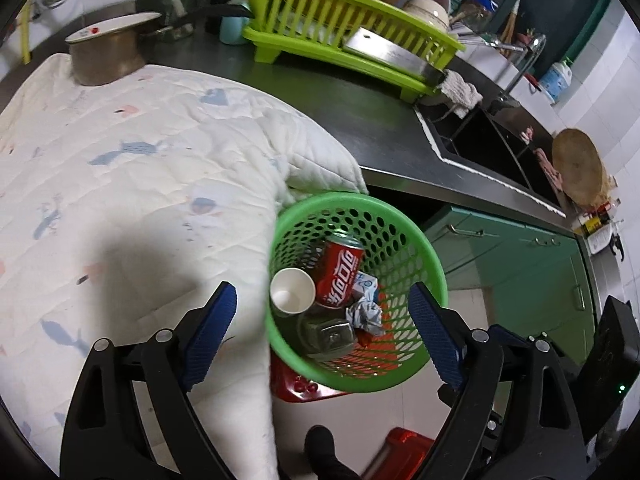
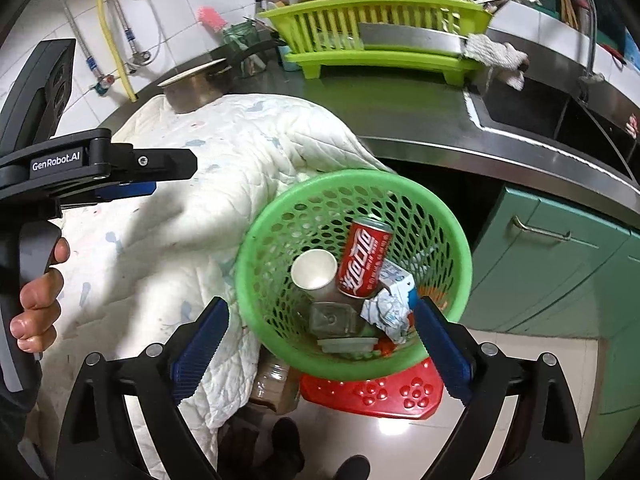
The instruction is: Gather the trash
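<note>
A: What is closest to the left gripper (image 1: 324,332)?

B: Its two blue fingers (image 1: 212,332) stand wide apart with nothing pinched. Between them and just past the tips sits the green basket (image 1: 424,248). One finger is over the white quilt (image 1: 120,160), the other over the basket's far rim.

A: And the right gripper (image 2: 320,344)?

B: Same thing. Its fingers (image 2: 200,340) are wide apart and empty. The basket (image 2: 460,248) sits between the tips and a bit ahead.

A: Where is the trash?

B: All inside the basket. A red can (image 1: 338,276) leans next to a white paper cup (image 1: 292,292). A crumpled paper (image 1: 364,316) and a small carton (image 1: 366,284) lie beside them.

A: What is the basket on?

B: A red stool (image 2: 372,392), with its edge poking out under the basket, nearer than the tips.

A: Any room around it?

B: The quilt touches the basket's left rim. To the right is open floor, then green cupboards (image 2: 560,280).

A: Farther on?

B: The counter edge (image 1: 440,184), then a pot (image 1: 108,56), a lime dish rack (image 1: 348,32) and the sink (image 1: 492,144).
</note>
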Demonstrator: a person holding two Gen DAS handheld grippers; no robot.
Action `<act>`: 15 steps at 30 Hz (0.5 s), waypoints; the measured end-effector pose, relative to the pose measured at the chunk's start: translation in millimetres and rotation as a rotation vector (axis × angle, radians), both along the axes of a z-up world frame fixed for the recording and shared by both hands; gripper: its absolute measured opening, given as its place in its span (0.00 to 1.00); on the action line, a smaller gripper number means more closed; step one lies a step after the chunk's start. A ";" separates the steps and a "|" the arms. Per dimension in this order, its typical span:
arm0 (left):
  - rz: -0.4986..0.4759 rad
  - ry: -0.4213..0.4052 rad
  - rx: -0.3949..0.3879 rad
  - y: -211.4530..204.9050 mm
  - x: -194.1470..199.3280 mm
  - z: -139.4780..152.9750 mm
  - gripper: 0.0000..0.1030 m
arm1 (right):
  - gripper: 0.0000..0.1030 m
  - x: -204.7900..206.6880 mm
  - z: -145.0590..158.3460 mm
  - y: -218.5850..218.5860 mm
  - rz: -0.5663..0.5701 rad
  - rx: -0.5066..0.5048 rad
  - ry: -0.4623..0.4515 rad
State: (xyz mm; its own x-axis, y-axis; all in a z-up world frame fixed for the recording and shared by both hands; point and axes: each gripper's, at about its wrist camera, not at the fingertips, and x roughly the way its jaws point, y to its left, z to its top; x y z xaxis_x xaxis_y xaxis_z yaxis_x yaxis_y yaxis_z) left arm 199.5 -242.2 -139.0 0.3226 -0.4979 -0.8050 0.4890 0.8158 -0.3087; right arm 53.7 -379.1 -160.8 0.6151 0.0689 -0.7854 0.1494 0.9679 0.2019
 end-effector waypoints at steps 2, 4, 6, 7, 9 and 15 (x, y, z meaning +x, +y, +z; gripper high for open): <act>0.019 -0.011 -0.001 9.4 -0.2 4.2 0.86 | 0.88 1.9 3.1 4.6 0.009 0.002 -0.007; 0.043 -0.025 0.001 19.8 -0.5 9.3 0.86 | 0.88 3.8 6.5 9.3 0.019 0.004 -0.013; 0.061 -0.031 -0.006 30.4 -1.8 13.8 0.87 | 0.88 4.7 11.0 14.6 0.030 -0.002 -0.020; 0.069 -0.035 -0.006 35.1 -2.5 15.9 0.87 | 0.88 4.7 12.7 16.5 0.035 -0.005 -0.022; 0.085 -0.050 -0.001 44.4 -5.3 20.3 0.87 | 0.89 5.6 17.5 22.1 0.045 -0.016 -0.027; 0.159 -0.108 0.030 79.4 -14.6 33.8 0.93 | 0.89 9.6 27.3 38.4 0.075 -0.025 -0.039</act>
